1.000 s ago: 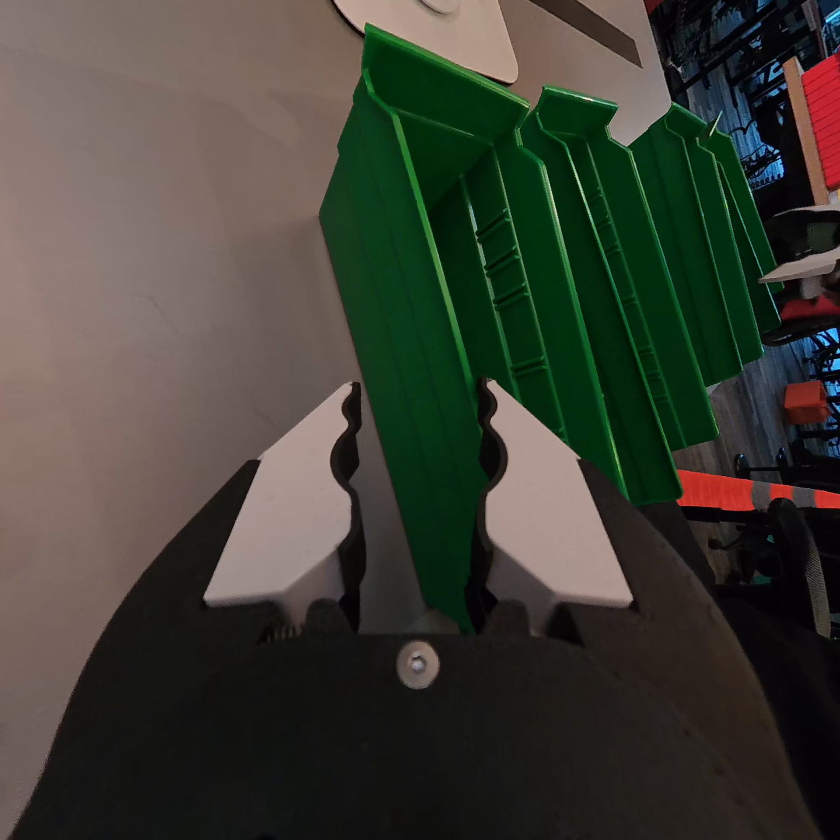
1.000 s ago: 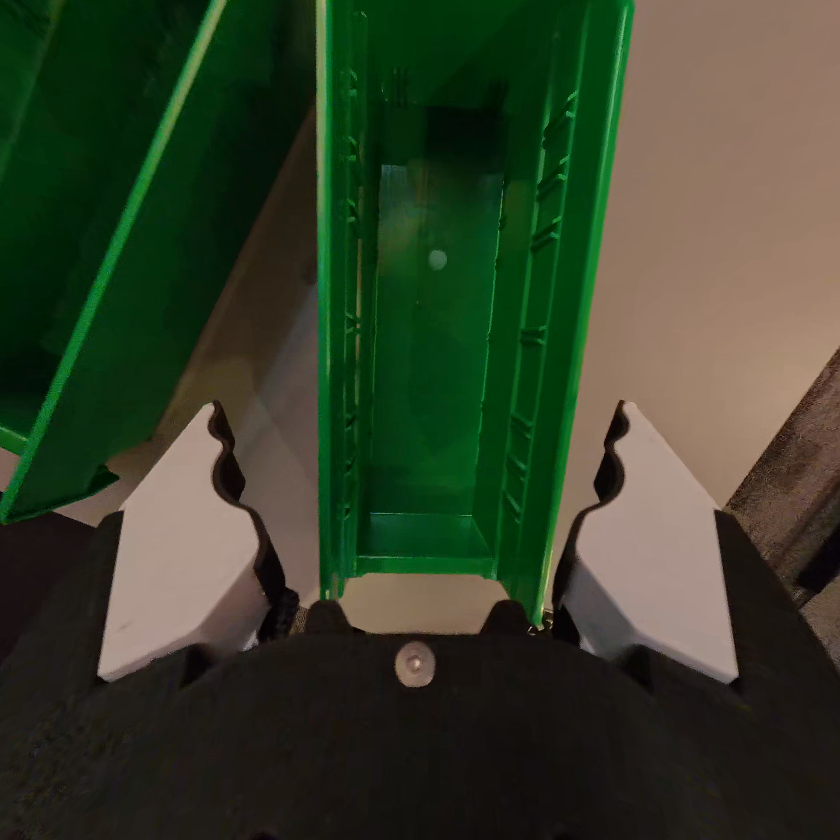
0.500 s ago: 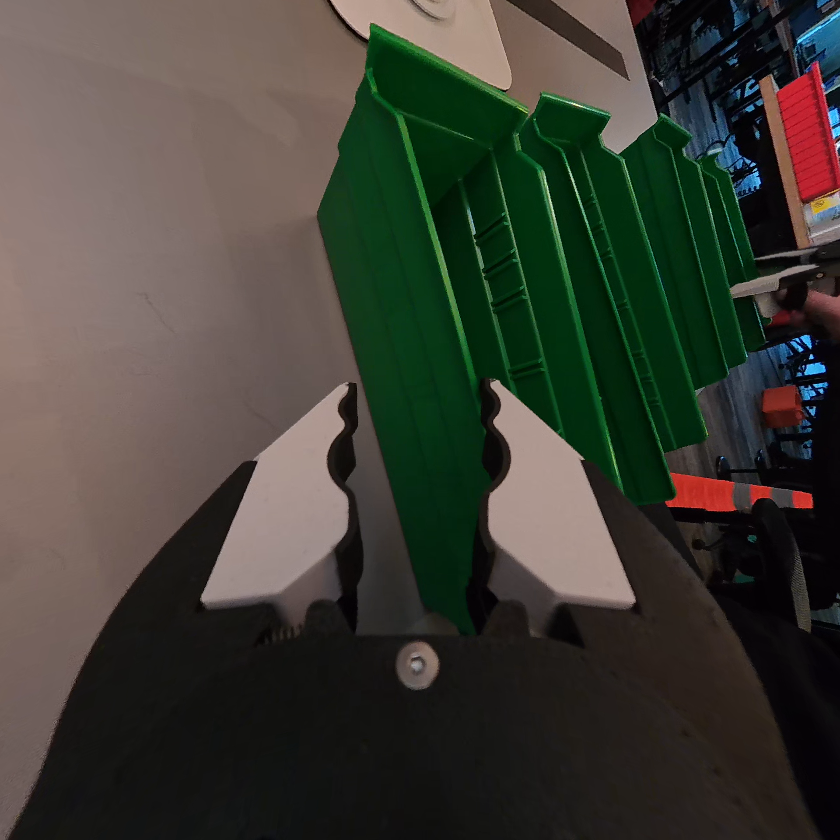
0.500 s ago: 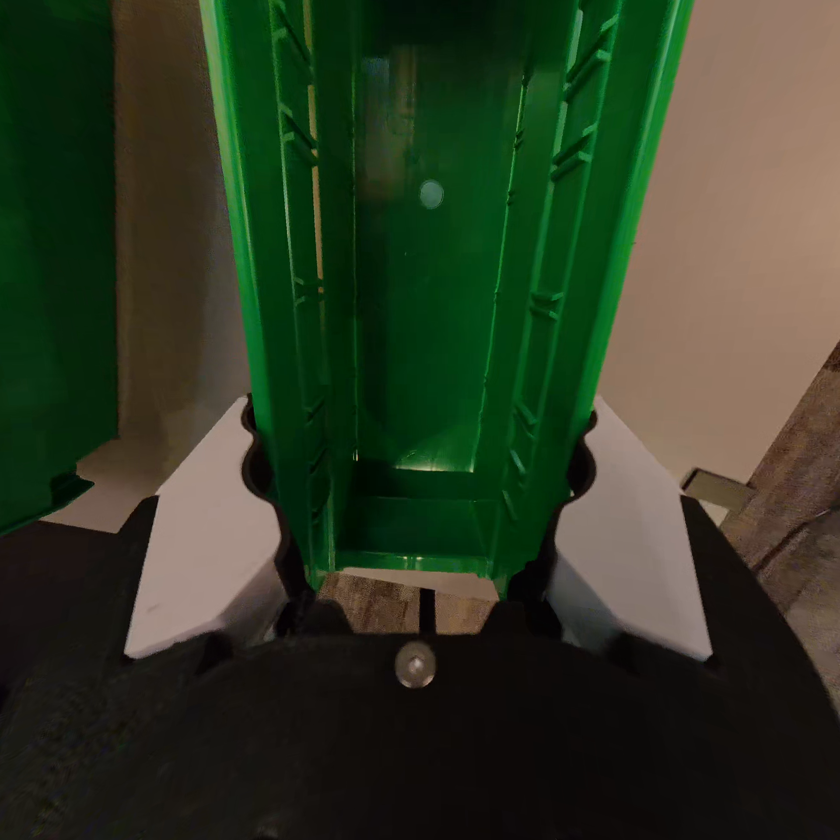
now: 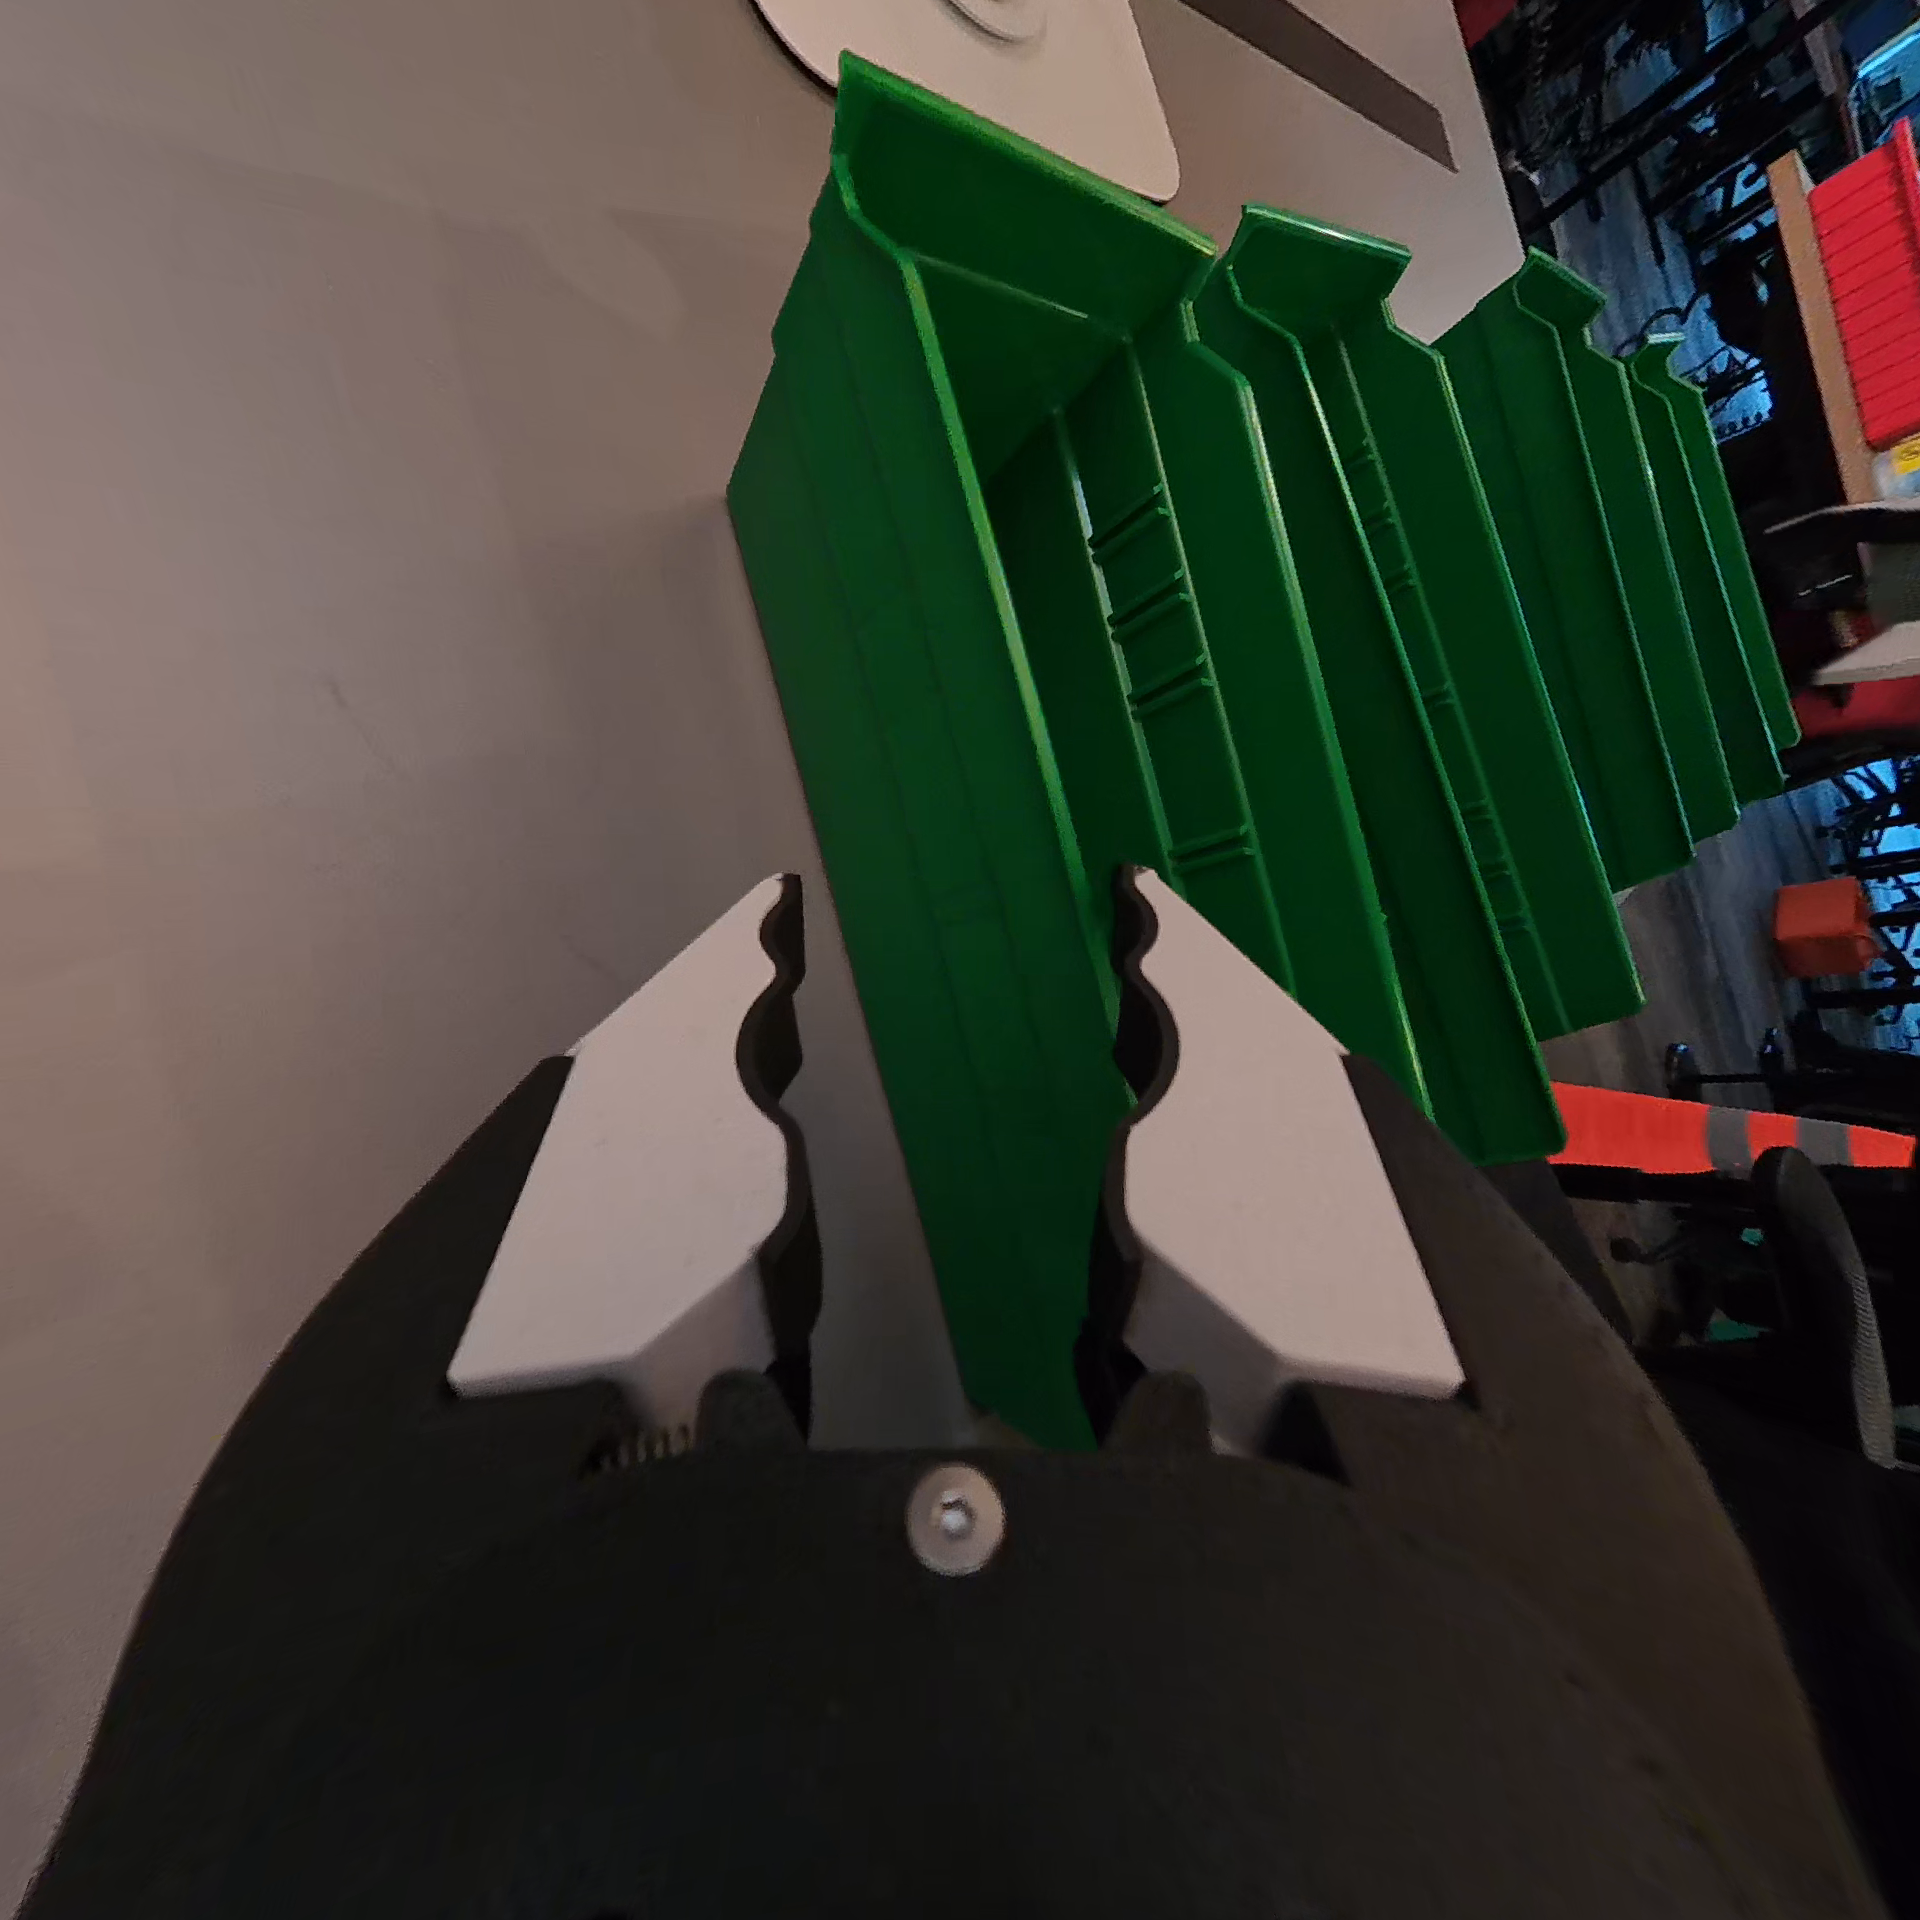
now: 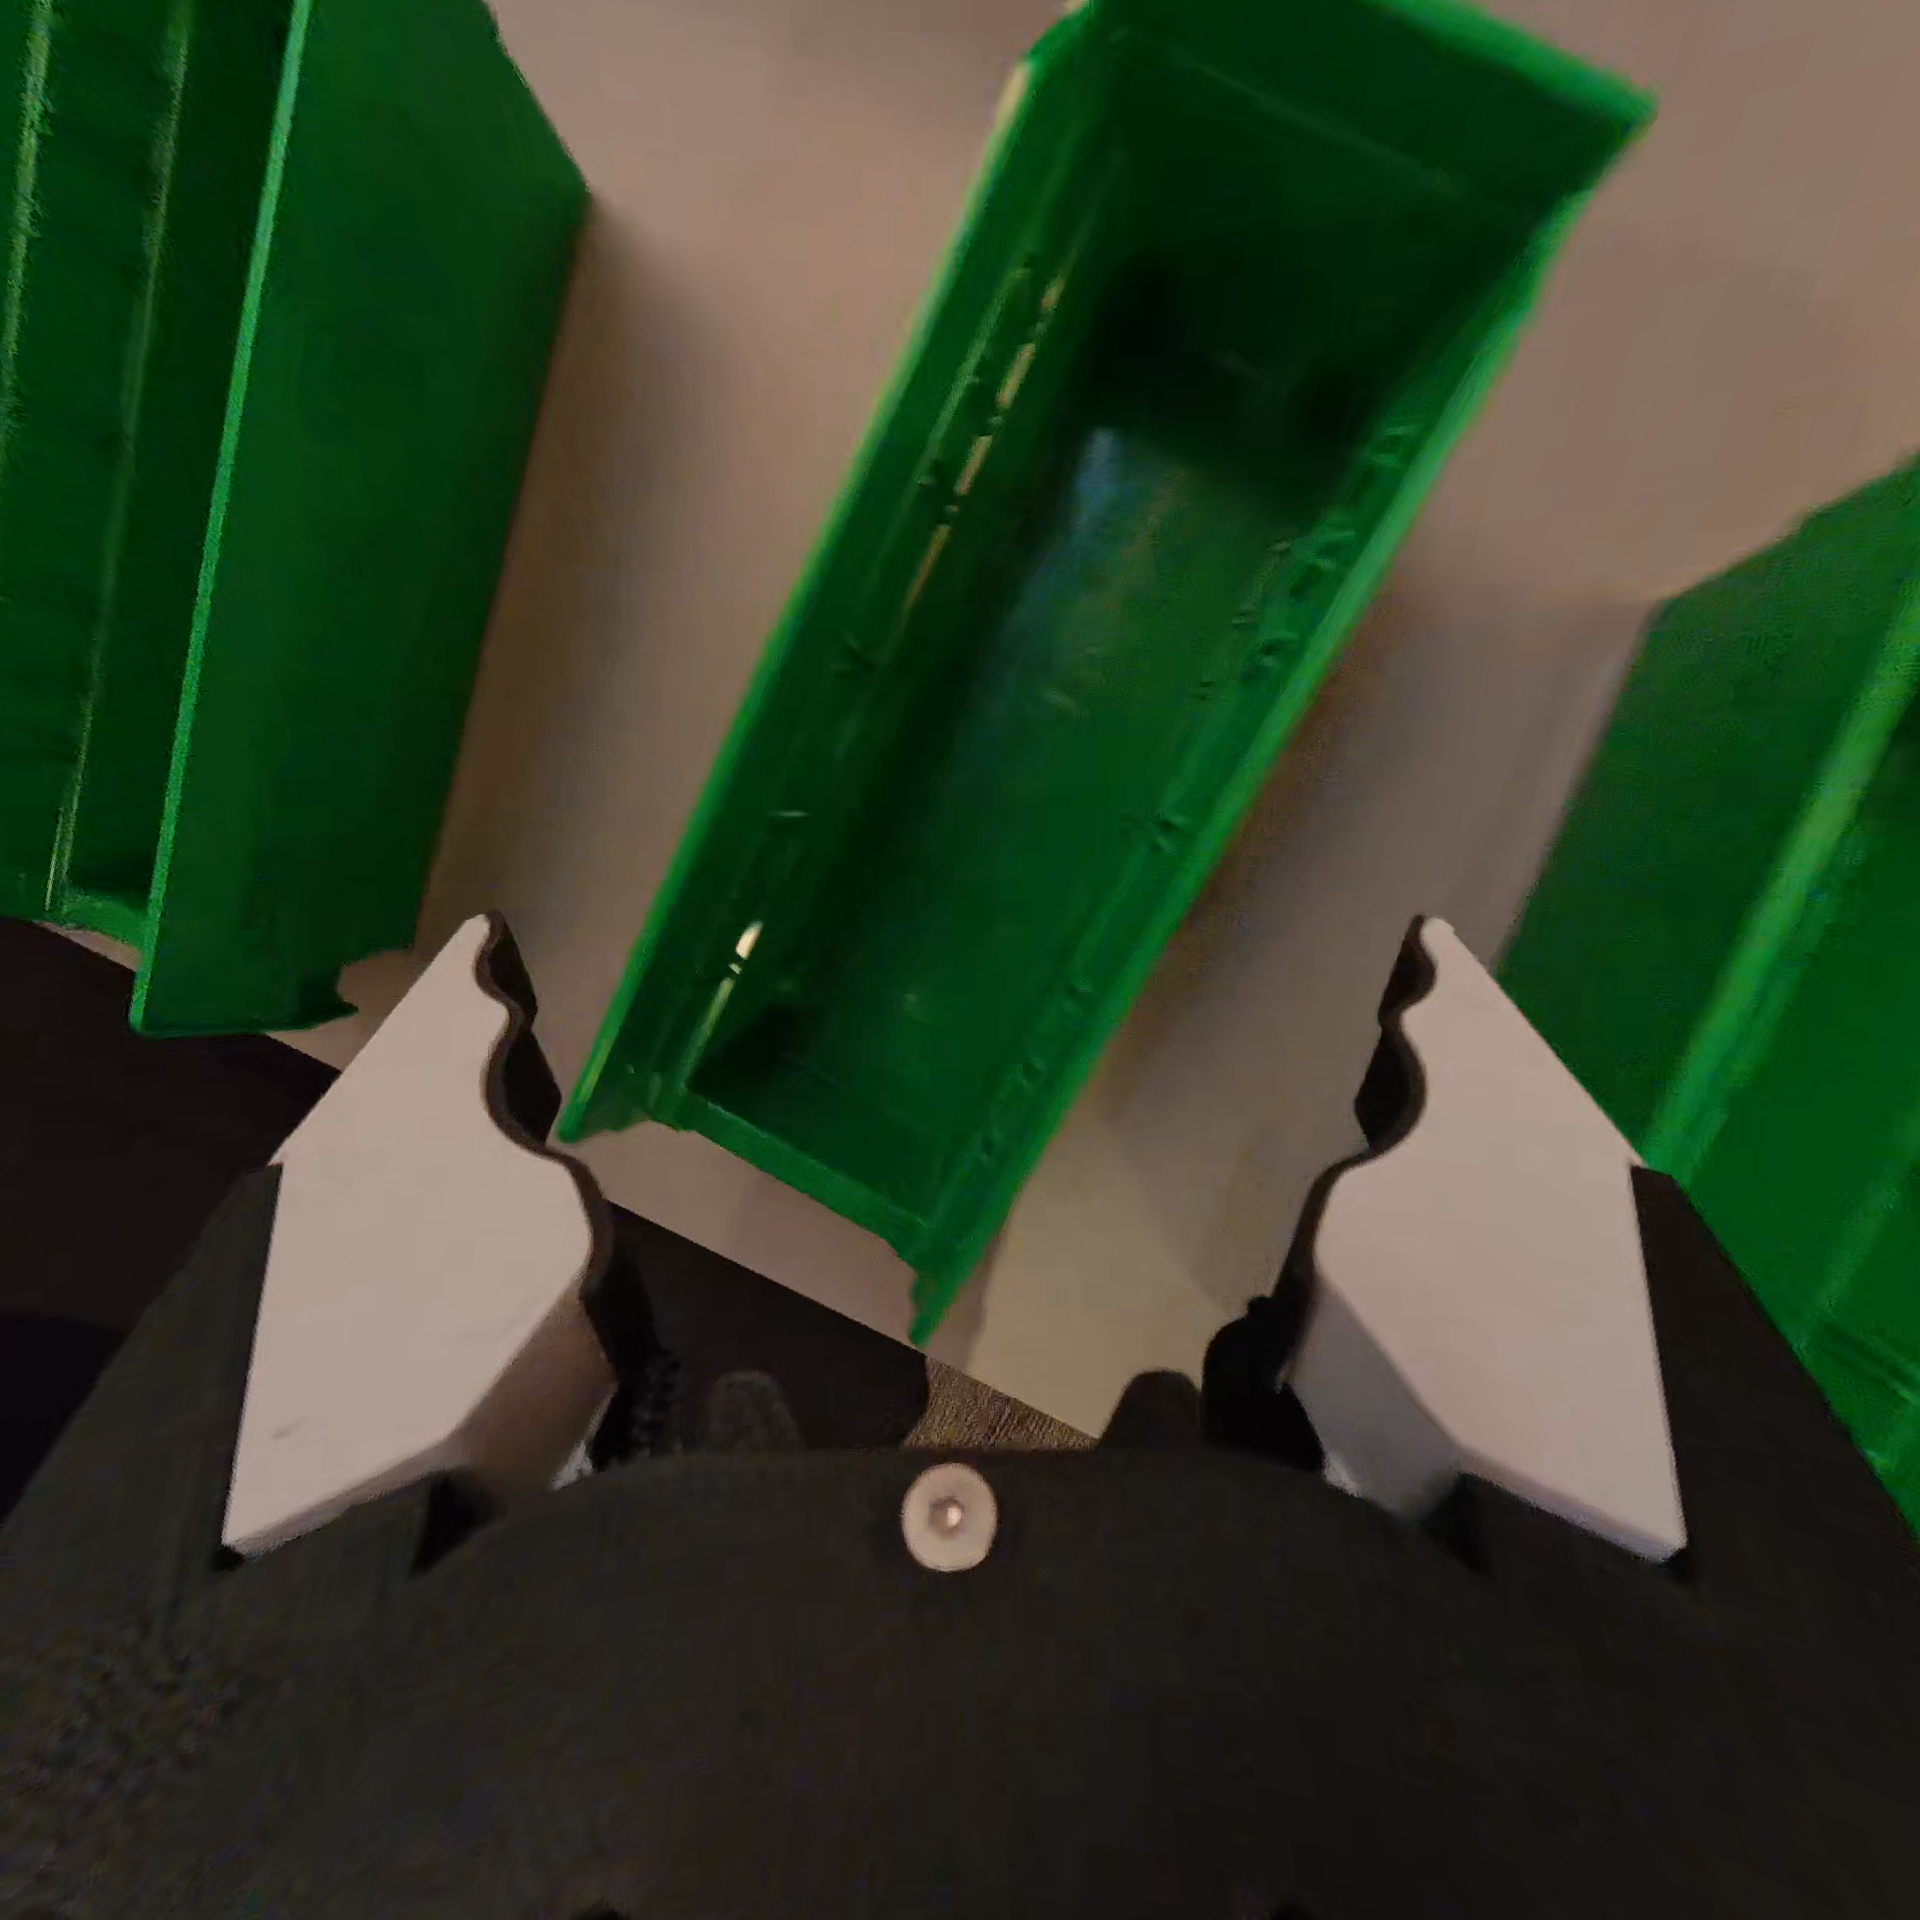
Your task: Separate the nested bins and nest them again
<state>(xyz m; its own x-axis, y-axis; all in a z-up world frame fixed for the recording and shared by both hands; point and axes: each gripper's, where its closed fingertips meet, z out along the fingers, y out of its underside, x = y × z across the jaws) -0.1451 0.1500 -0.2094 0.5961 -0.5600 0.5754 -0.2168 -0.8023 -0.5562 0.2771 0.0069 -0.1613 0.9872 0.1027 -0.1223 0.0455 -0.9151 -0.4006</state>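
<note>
Between the left tongs (image 5: 956,1143), left wrist view, sits the side wall of the nearest green bin (image 5: 935,727), clamped at its near end on the bench (image 5: 364,520), with more separated bins (image 5: 1507,644) rowed off to the right, which the other view lacks. Under the right tongs (image 6: 956,1039), right wrist view, fingers wide apart and empty, a loose bin (image 6: 1091,675) lies askew between two others, inside visible; judged light, stiff, slick plastic, best pinched on a thin side wall near the end
</note>
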